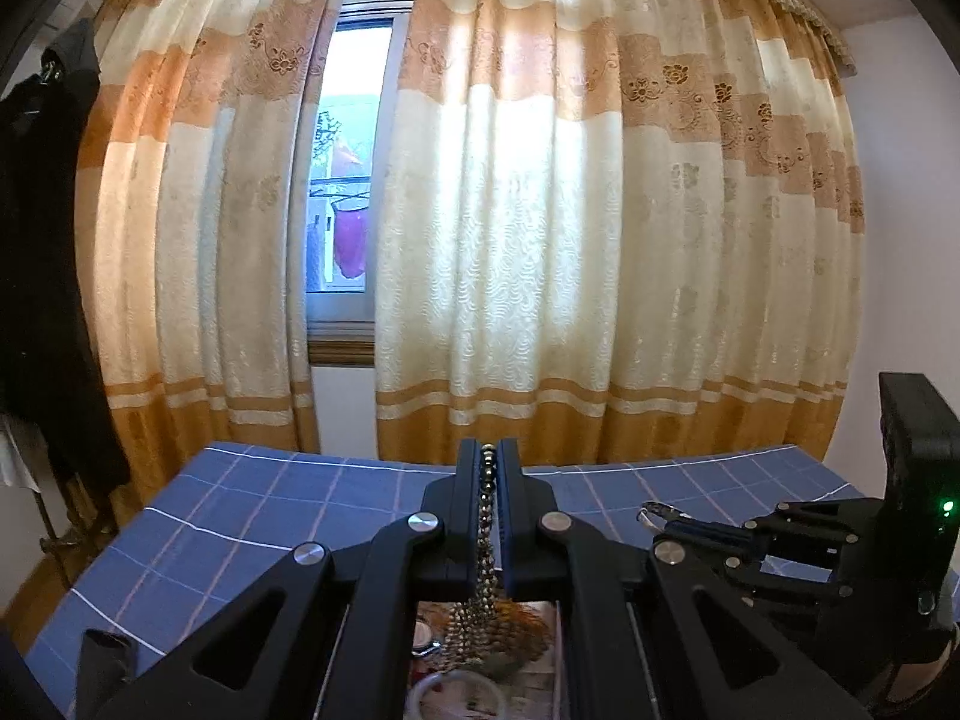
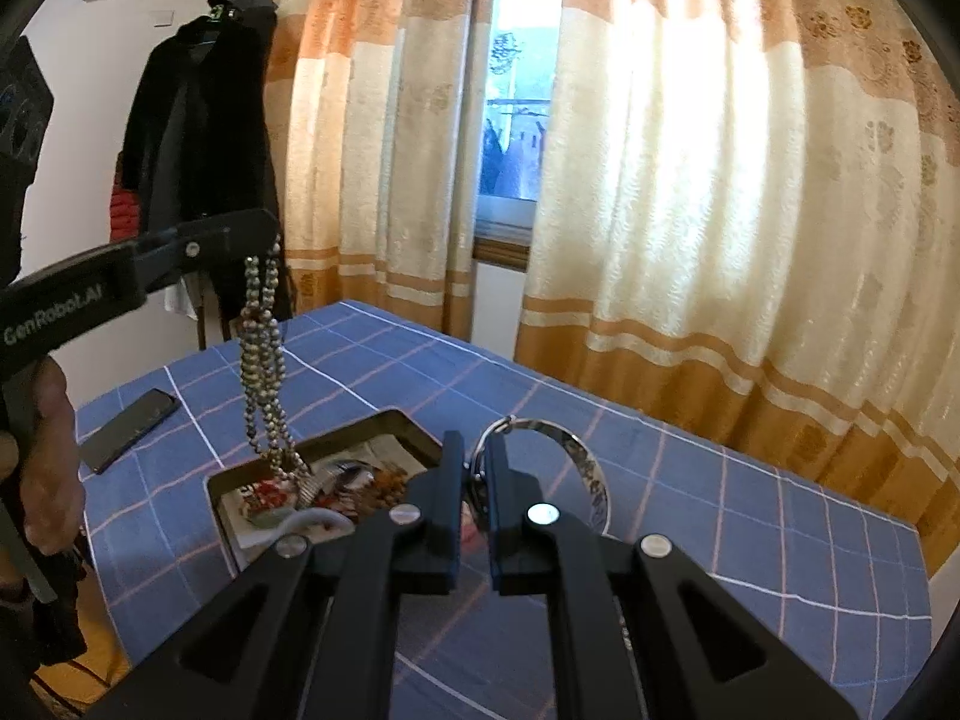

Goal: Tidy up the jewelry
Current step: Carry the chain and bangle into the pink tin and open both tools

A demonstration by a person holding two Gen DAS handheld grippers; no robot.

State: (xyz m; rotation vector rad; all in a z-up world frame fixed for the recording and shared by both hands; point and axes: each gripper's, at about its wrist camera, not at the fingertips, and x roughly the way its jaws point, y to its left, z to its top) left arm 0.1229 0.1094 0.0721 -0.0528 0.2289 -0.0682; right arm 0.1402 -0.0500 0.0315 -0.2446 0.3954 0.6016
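Observation:
My left gripper (image 1: 487, 462) is shut on a silver beaded necklace (image 1: 485, 540). In the right wrist view the left gripper (image 2: 264, 240) holds the necklace (image 2: 264, 372) hanging in loops, its lower end dipping into a rectangular metal tray (image 2: 414, 427) that holds more jewelry. My right gripper (image 2: 474, 450) is shut on a silver bangle (image 2: 585, 468), held upright just right of the tray. The right gripper with the bangle also shows in the left wrist view (image 1: 651, 517).
A blue checked cloth (image 2: 720, 516) covers the table. A black phone (image 2: 129, 429) lies at the table's left edge. Curtains (image 2: 720, 210) hang close behind the table. Dark coats (image 2: 198, 138) hang at the left.

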